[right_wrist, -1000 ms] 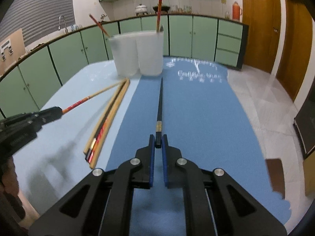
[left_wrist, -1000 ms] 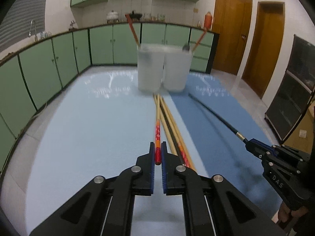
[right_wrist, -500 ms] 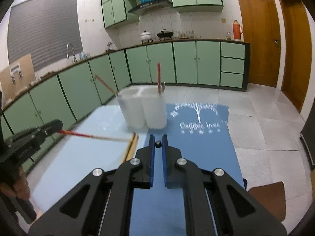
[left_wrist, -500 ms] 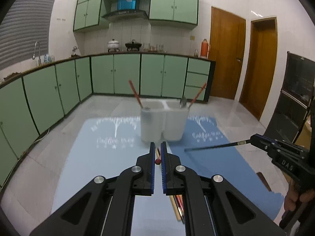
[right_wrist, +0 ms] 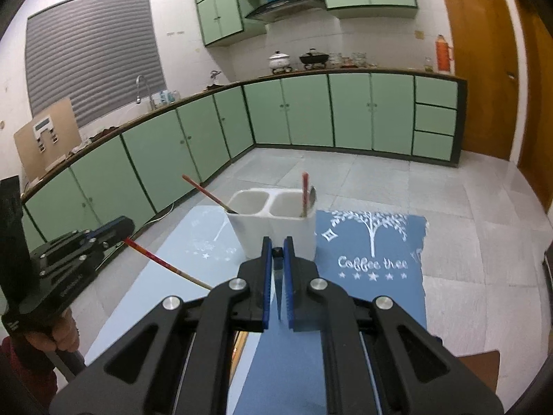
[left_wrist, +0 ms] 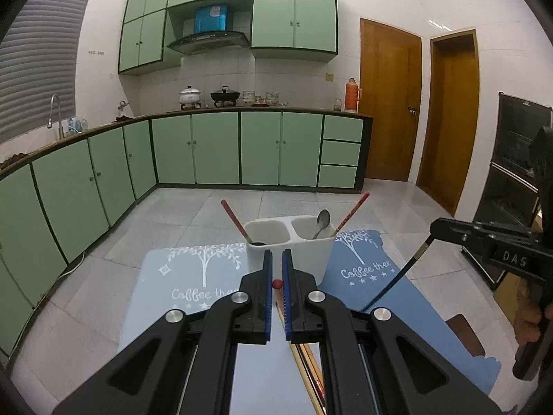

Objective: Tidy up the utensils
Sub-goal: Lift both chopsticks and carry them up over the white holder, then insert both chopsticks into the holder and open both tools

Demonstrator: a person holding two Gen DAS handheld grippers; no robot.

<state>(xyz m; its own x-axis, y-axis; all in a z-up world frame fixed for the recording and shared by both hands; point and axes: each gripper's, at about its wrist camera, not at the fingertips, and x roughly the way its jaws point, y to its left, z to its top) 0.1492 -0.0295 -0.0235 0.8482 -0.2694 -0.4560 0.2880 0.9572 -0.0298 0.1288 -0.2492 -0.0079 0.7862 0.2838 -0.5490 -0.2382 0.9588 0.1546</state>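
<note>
Raised clear of the tabletop [left_wrist: 193, 314] since a second ago: left tool [left_wrist: 277, 285] clamped on a red-tipped chopstick [right_wrist: 162, 262], right tool [right_wrist: 277, 259] clamped on a black chopstick [left_wrist: 397, 278]. White two-compartment holder [left_wrist: 293, 242] just ahead; remaining chopsticks [left_wrist: 304, 356] lying below. Next, probably: tip each downward, centre over a compartment, then release.

My red-ended chopstick [right_wrist: 162, 263] pinched off the table, my black chopstick [left_wrist: 397, 280] likewise, white two-cup holder [left_wrist: 290, 242] upright with a spoon [left_wrist: 321, 223] and two leaning red chopsticks [left_wrist: 236, 221], spare chopsticks [left_wrist: 304, 359] flat below.
</note>
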